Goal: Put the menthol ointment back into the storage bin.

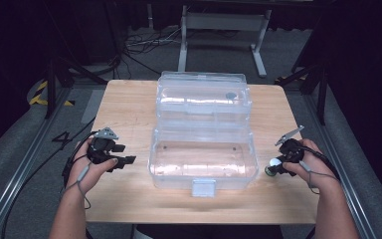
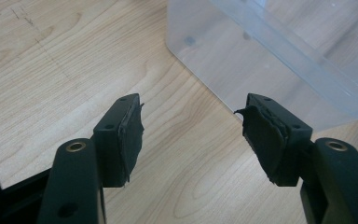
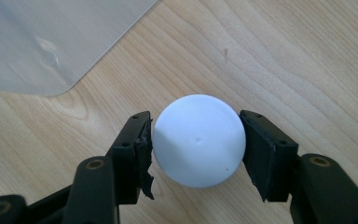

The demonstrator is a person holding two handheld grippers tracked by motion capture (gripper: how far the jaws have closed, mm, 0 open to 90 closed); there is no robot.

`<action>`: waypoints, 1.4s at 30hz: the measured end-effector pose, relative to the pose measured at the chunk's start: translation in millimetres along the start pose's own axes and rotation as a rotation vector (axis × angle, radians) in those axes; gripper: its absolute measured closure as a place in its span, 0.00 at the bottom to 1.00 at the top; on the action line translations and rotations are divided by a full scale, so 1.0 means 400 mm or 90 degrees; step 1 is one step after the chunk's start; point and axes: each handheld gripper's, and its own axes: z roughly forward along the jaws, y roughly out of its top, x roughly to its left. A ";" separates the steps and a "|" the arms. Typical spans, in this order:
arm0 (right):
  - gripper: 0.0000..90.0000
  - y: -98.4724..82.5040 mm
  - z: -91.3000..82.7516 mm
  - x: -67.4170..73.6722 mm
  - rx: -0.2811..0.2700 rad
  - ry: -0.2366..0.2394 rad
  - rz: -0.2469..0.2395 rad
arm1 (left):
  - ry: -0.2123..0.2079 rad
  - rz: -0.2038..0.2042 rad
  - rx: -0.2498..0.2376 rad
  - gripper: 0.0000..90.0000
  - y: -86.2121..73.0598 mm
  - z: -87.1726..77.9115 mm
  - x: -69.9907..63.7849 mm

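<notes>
A wooden table (image 1: 129,107) seen from above, with a clear plastic box (image 1: 202,159) at the center of the frame, its hinged lid (image 1: 204,97) thrown open and lying back toward the top of the frame. The box looks empty apart from a small dark round spot on the lid's right side, too small to identify.

At lower left of the high view, the left gripper (image 1: 122,160) rests in a hand just beside the box's left wall. In the left gripper view its 2 jaws stand wide apart over bare wood, with nothing between them.

At lower right of the high view, the right gripper (image 1: 273,168) points down at a white round cap or ball (image 3: 198,140) on the table, near the box's right front corner. In the right gripper view, the white piece sits at center frame between the 2 jaws. The left pad appears to touch its edge; the right pad sits right against it or a hair off. I cannot tell whether it is truly clamped.

To do this step well, the jaws should probably stay centered on the widest part of the round piece, close evenly and squarely so it does not squirt out, and only then lift.
</notes>
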 end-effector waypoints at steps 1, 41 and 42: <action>0.54 0.000 0.004 0.000 0.003 0.001 -0.005 | -0.002 -0.004 0.000 0.42 -0.001 0.001 -0.001; 0.56 0.077 -0.096 0.031 0.038 0.013 -0.102 | -0.007 -0.022 0.004 0.42 -0.017 0.004 0.012; 0.56 0.080 -0.104 0.032 0.041 0.017 -0.108 | -0.007 -0.023 0.003 0.42 -0.017 0.004 0.012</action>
